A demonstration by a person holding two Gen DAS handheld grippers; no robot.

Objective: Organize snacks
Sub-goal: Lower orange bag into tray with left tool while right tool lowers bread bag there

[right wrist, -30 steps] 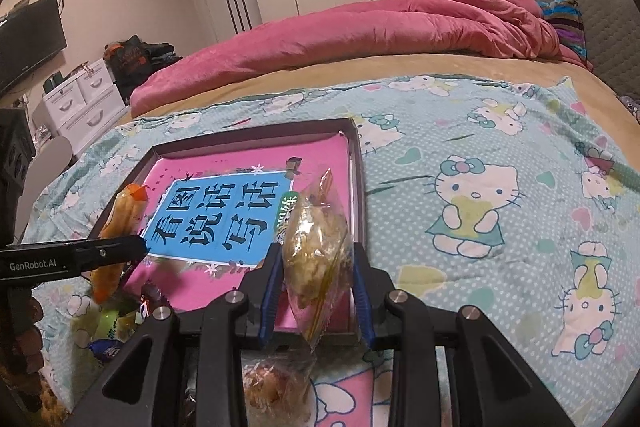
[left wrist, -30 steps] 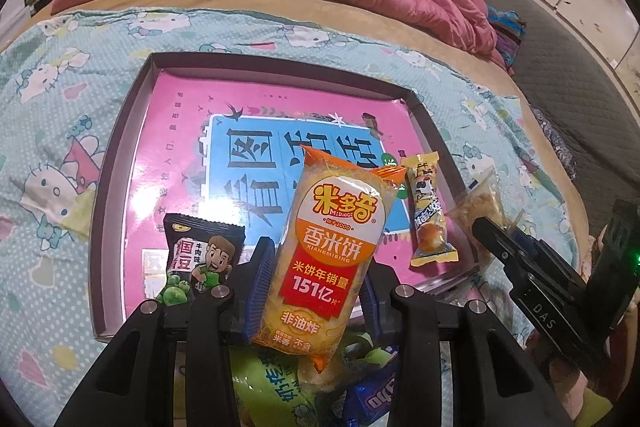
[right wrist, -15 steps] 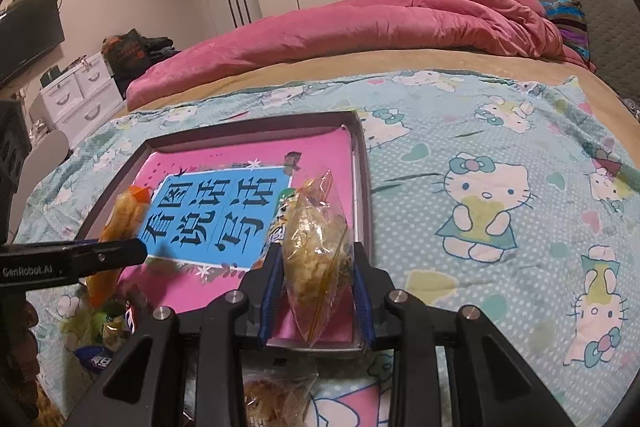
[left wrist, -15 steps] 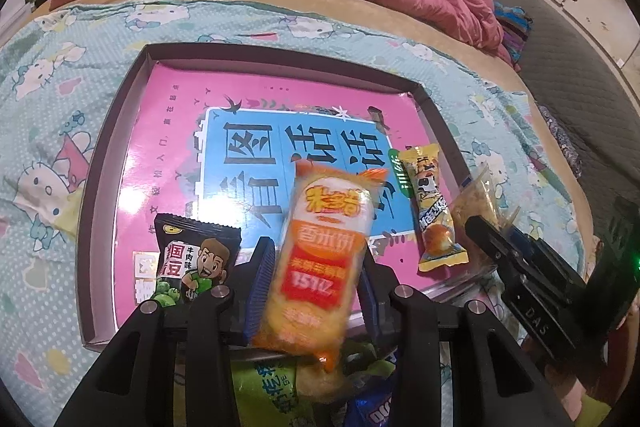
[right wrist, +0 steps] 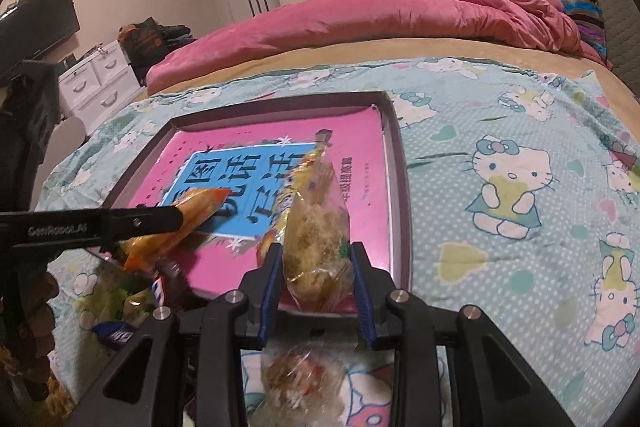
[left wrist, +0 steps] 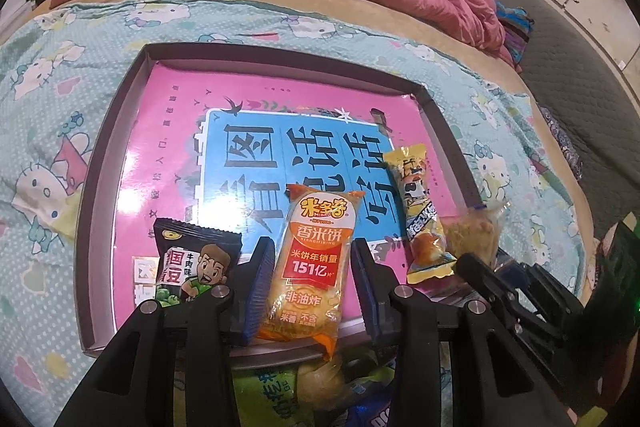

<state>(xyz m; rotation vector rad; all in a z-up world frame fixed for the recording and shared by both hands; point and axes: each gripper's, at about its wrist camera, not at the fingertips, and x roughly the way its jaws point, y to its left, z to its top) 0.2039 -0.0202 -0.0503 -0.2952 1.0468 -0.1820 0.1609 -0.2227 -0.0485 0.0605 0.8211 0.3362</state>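
My left gripper is shut on an orange rice-cracker packet, held over the near edge of the pink-lined box. A black pea-snack packet lies in the box to its left, a yellow cake packet to its right. My right gripper is shut on a clear bag of crumbly snack above the box's near right corner; the same clear bag shows at the right of the left wrist view. The left gripper's fingers and the orange packet appear at the left of the right wrist view.
Loose snacks lie on the cartoon-cat sheet in front of the box: a green packet, a blue wrapper and another clear bag. A pink duvet is bunched at the far side of the bed.
Both grippers have pushed a little forward over the box with their packets; the orange packet now sits lower against the box's picture. Both grips are unchanged.
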